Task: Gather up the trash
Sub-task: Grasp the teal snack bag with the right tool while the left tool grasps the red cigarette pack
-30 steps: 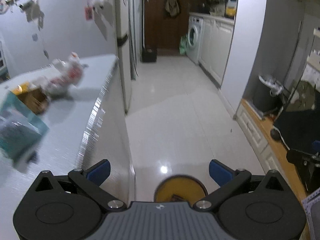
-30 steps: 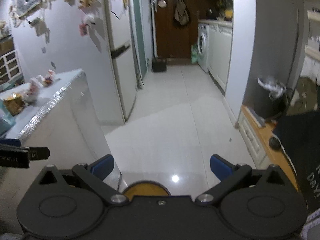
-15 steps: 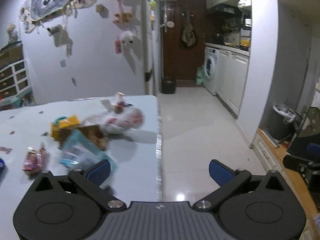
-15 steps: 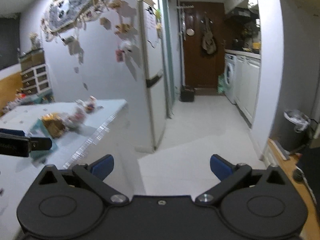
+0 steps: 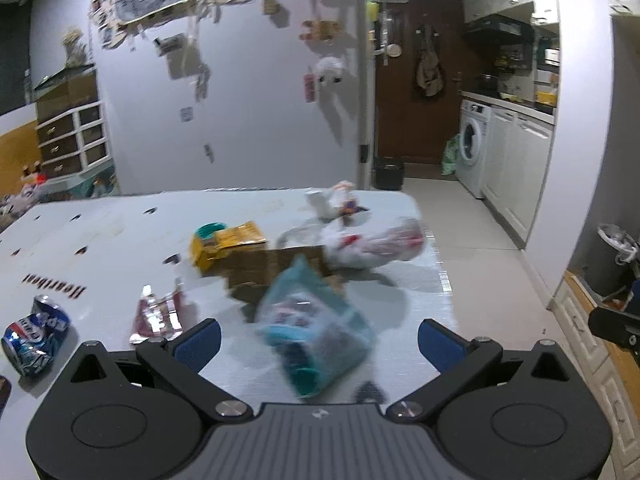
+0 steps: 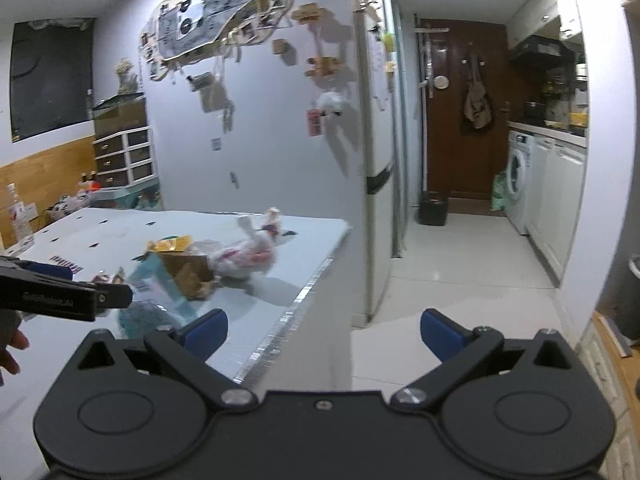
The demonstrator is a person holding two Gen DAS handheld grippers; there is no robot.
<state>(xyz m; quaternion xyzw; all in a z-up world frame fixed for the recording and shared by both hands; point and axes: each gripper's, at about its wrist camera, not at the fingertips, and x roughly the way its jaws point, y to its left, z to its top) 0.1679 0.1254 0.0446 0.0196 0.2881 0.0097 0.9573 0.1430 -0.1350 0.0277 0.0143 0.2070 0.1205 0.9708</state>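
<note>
Trash lies on a white table [image 5: 100, 240]: a teal plastic bag [image 5: 316, 332], a brown cardboard piece [image 5: 264, 272], a yellow packet [image 5: 228, 240], a white plastic bag [image 5: 372, 244], a foil wrapper [image 5: 158, 314] and a crushed blue can [image 5: 34, 336]. My left gripper [image 5: 318, 340] is open over the table, with the teal bag between its fingers, untouched. My right gripper [image 6: 322, 330] is open and empty past the table's right edge [image 6: 296, 304]. The teal bag [image 6: 156, 292] and white bag [image 6: 244, 256] also show in the right wrist view.
A fridge [image 6: 376, 152] stands behind the table's far corner. A tiled corridor [image 6: 460, 264] leads to a dark door, with a washing machine [image 6: 518, 180] and cabinets on the right. A grey bin [image 5: 614, 256] with a white liner stands at the right wall.
Both grippers have swung up and left from the floor toward the table. The left gripper has moved over the table, and the teal bag now lies between its fingers.
</note>
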